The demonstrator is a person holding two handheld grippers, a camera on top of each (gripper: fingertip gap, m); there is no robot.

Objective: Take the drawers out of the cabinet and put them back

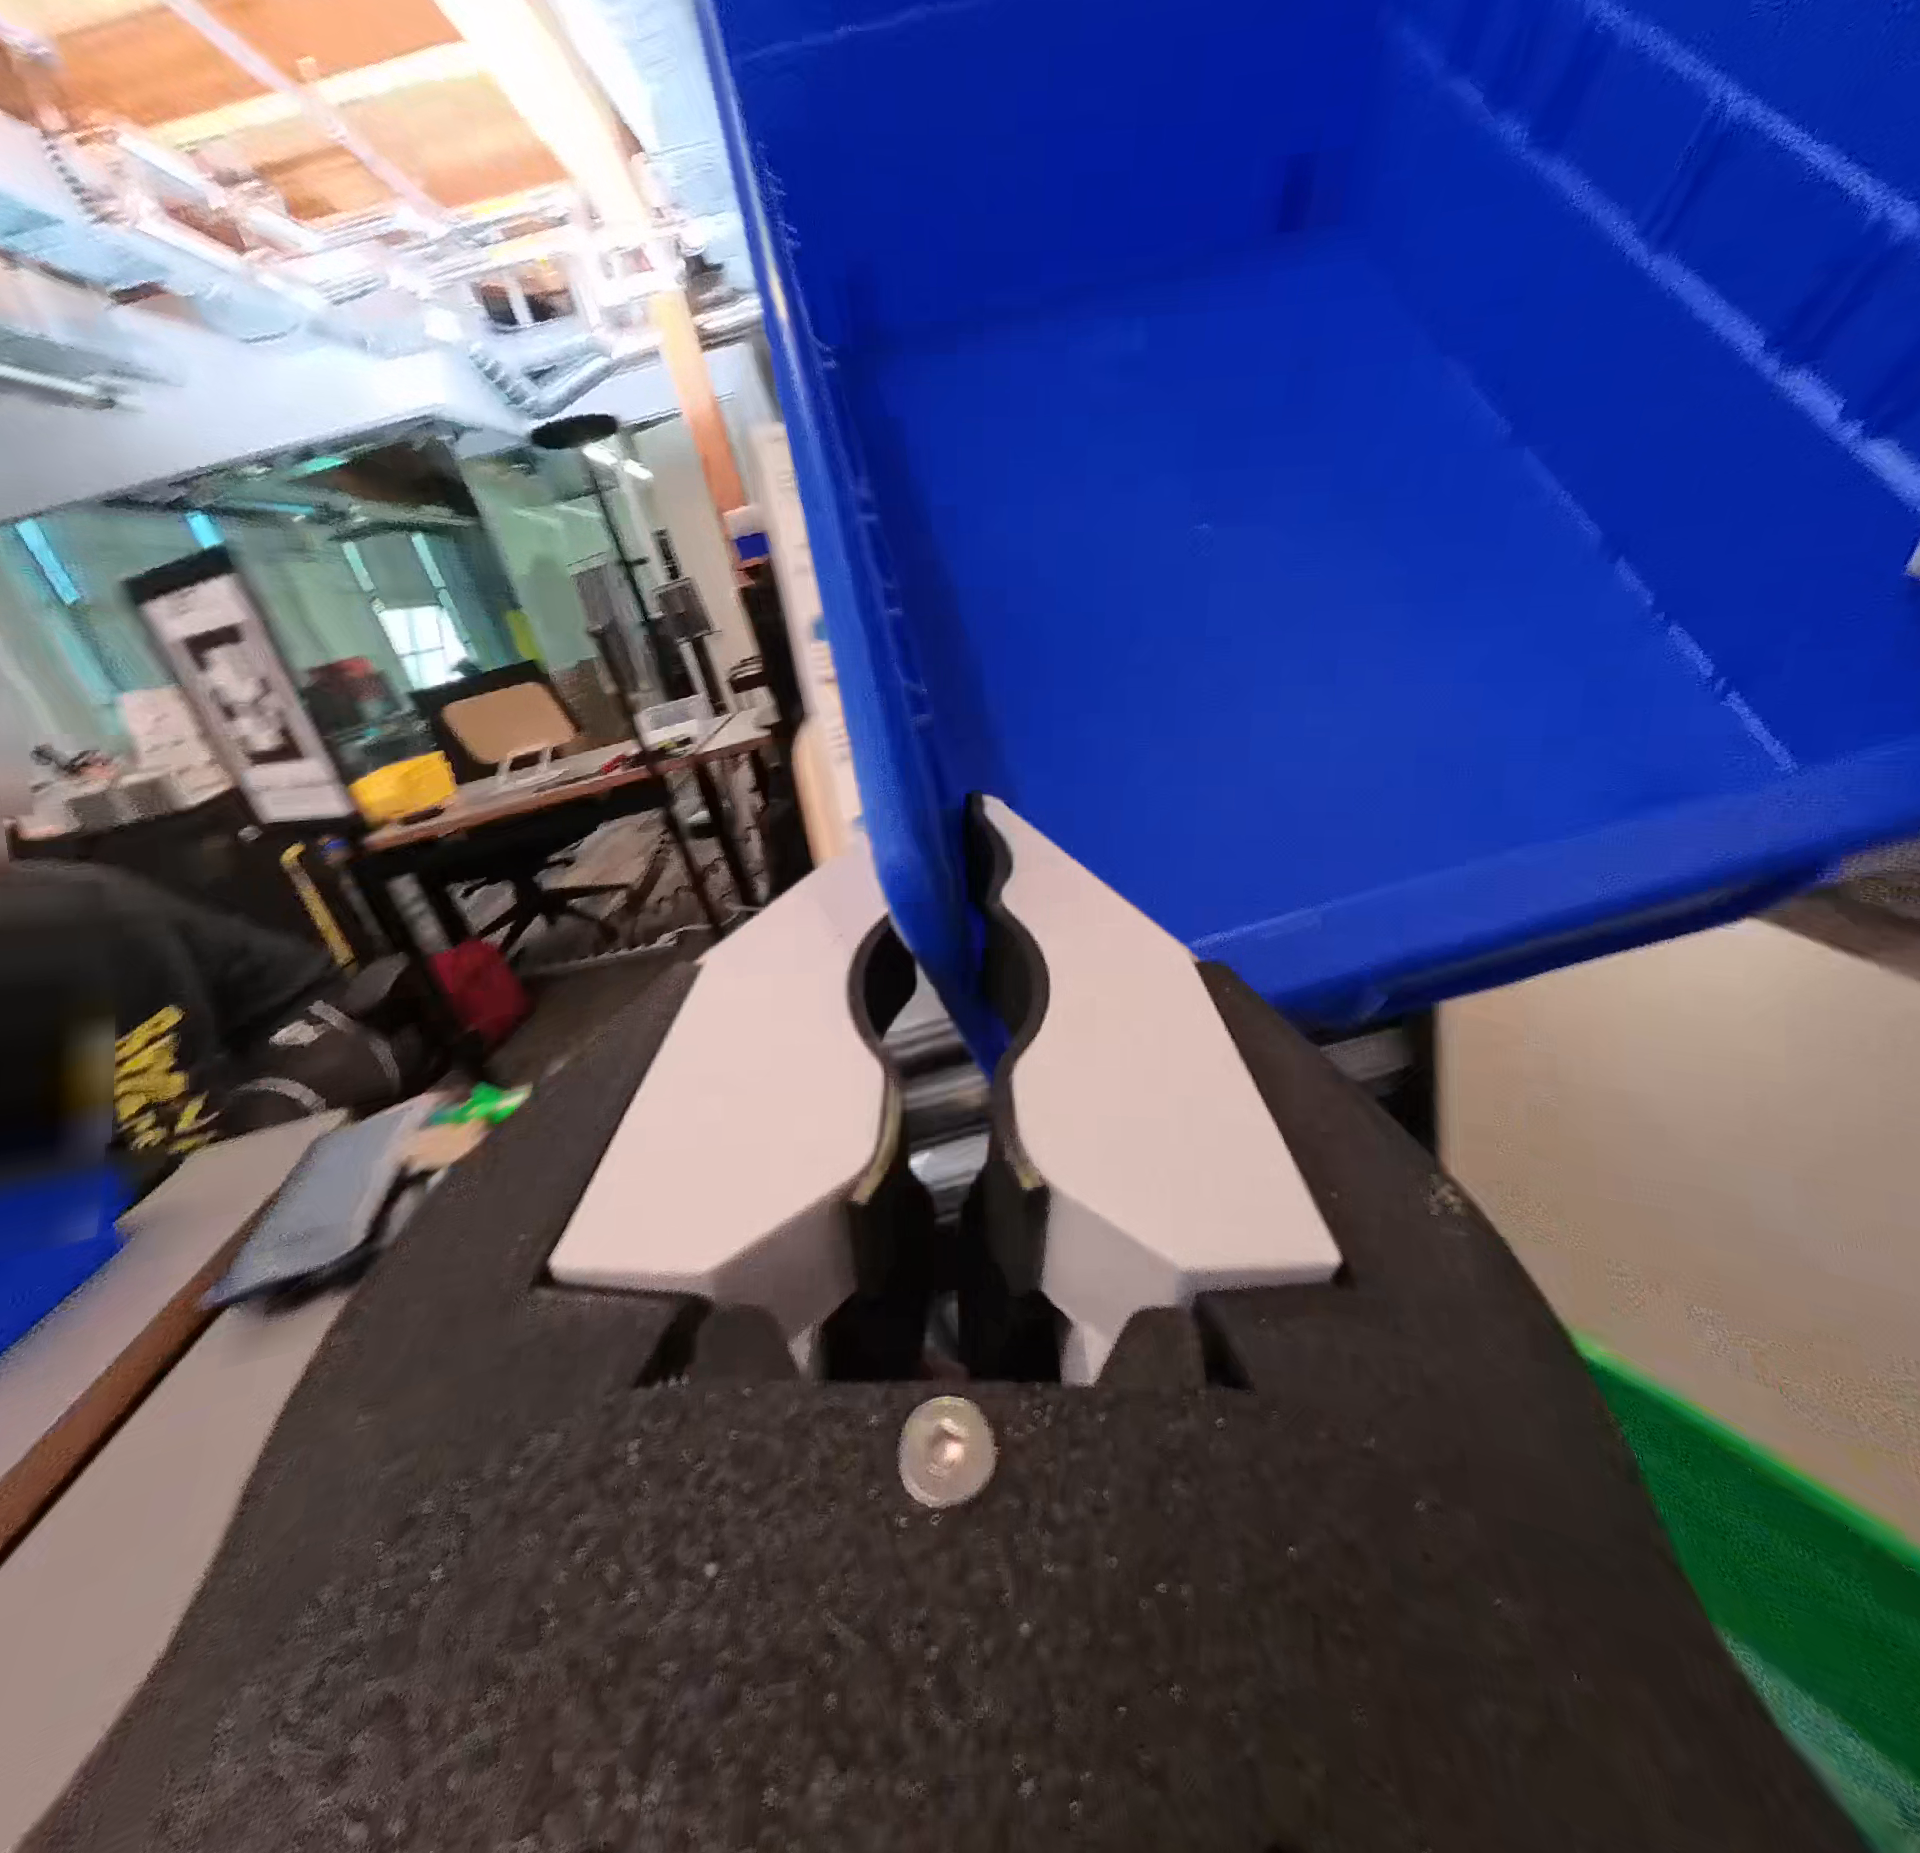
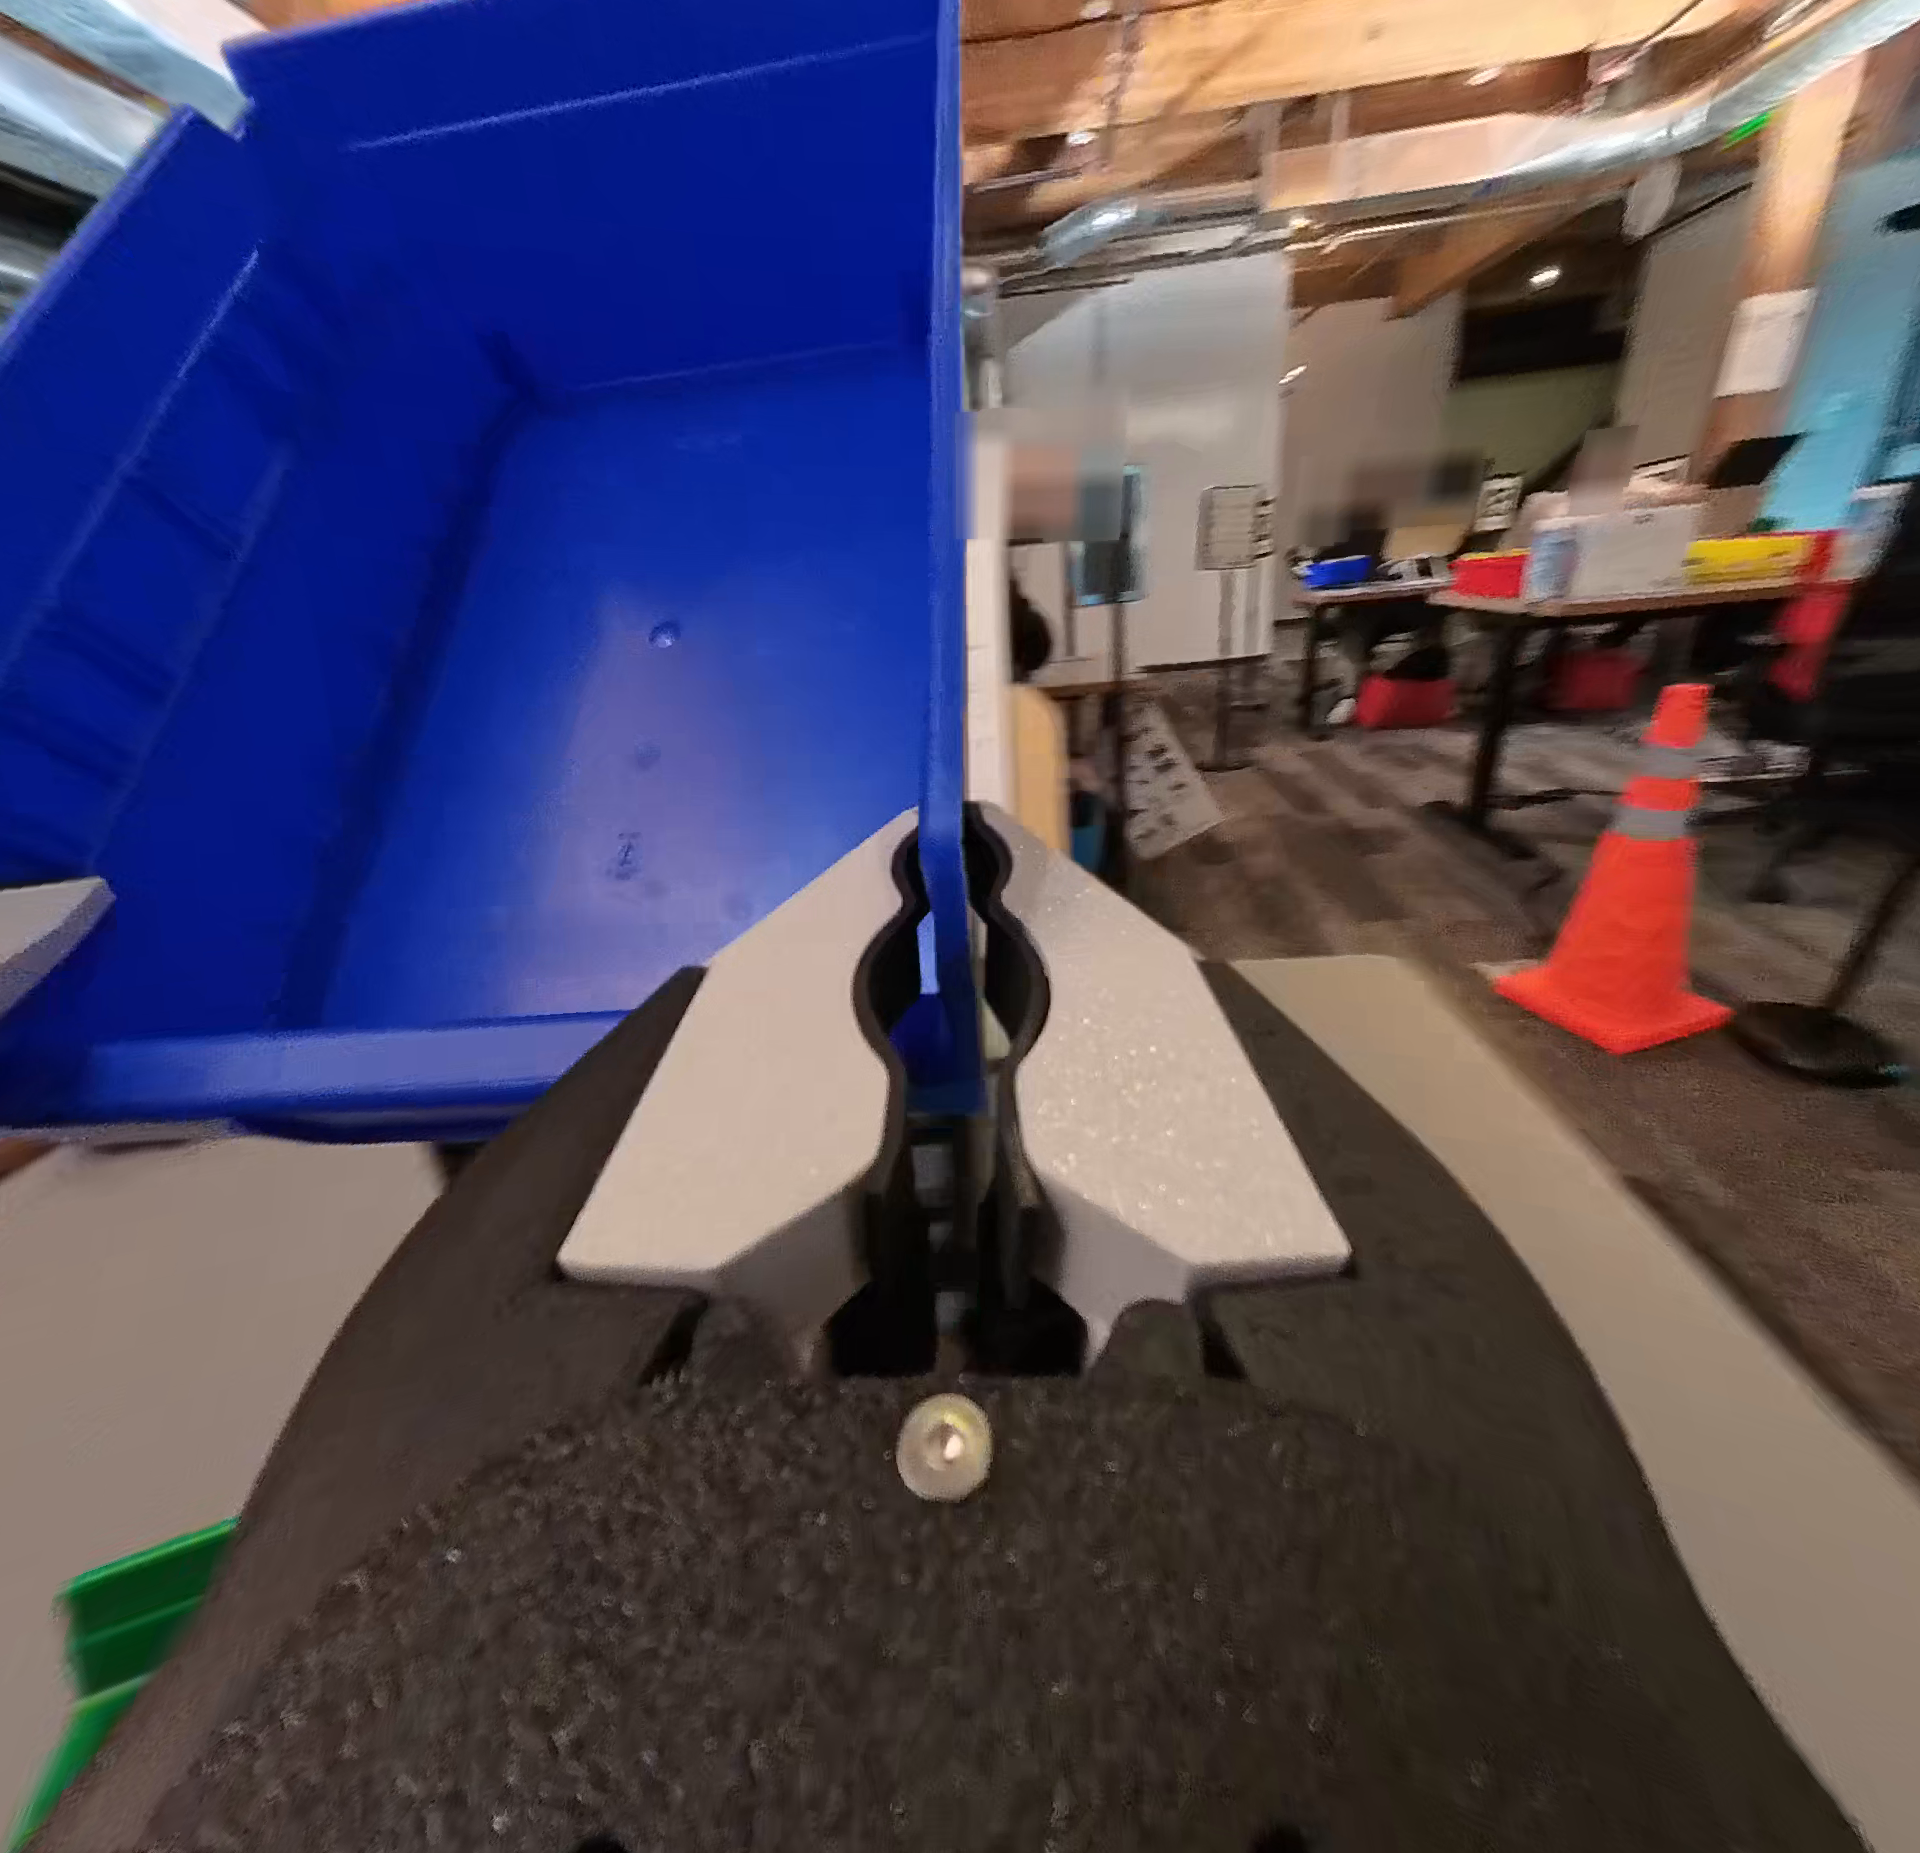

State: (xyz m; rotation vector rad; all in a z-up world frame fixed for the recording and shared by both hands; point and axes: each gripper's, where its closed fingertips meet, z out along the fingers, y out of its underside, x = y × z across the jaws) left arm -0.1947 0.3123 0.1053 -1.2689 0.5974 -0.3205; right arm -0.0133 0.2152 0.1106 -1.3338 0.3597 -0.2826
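Observation:
A large empty blue plastic drawer (image 1: 1351, 556) is held in the air, tilted, between both grippers. My left gripper (image 1: 951, 930) is shut on the drawer's left side wall near its front corner. My right gripper (image 2: 948, 930) is shut on the drawer's (image 2: 571, 608) right side wall. The drawer's open inside faces both cameras and holds nothing. A green drawer (image 1: 1787, 1616) sits low at the right of the left wrist view; it also shows at the bottom left of the right wrist view (image 2: 114, 1637). The cabinet is not in view.
A light grey table top (image 2: 1455, 1128) lies under the grippers. An orange traffic cone (image 2: 1631, 889) stands on the floor to the right. A person in dark clothes (image 1: 156, 1014) is at the left. Desks with clutter (image 1: 540, 795) stand farther back.

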